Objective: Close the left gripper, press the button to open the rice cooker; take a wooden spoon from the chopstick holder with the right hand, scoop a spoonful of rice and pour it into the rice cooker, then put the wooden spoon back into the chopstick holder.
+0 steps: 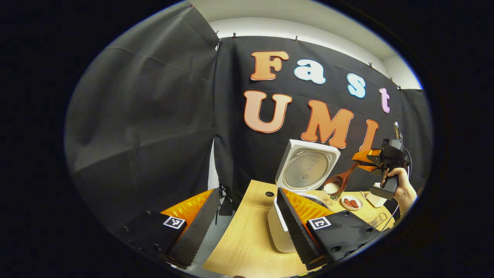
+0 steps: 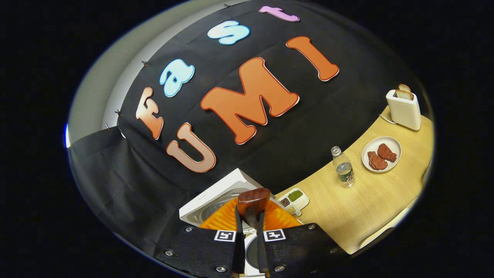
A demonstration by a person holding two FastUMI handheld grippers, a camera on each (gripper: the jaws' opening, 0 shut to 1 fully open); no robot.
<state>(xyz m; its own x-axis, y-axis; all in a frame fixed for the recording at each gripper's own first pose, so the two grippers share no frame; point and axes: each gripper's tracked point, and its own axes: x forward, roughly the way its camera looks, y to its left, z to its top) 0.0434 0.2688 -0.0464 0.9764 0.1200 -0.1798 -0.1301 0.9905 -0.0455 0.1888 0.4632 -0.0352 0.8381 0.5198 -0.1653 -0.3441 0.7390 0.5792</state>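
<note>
The rice cooker (image 1: pixel 287 216), smooth white with its round metal-lined lid raised, is approached from the right by the wooden spoon (image 1: pixel 339 181). Its glossy bowl is heaped with rice, so grains could be spilled onto the pale wood-grain table (image 1: pixel 247 239) if tipped early. The handle is clamped by the right gripper (image 2: pixel 250 224); the left gripper (image 1: pixel 241 226) is held spread, empty

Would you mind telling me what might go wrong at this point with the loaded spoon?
The brown wooden spoon, heaped with white rice, hangs tilted beside the open white rice cooker, so grains may spill onto the wooden table. The right gripper pinches only its handle end, so it could twist.
</note>
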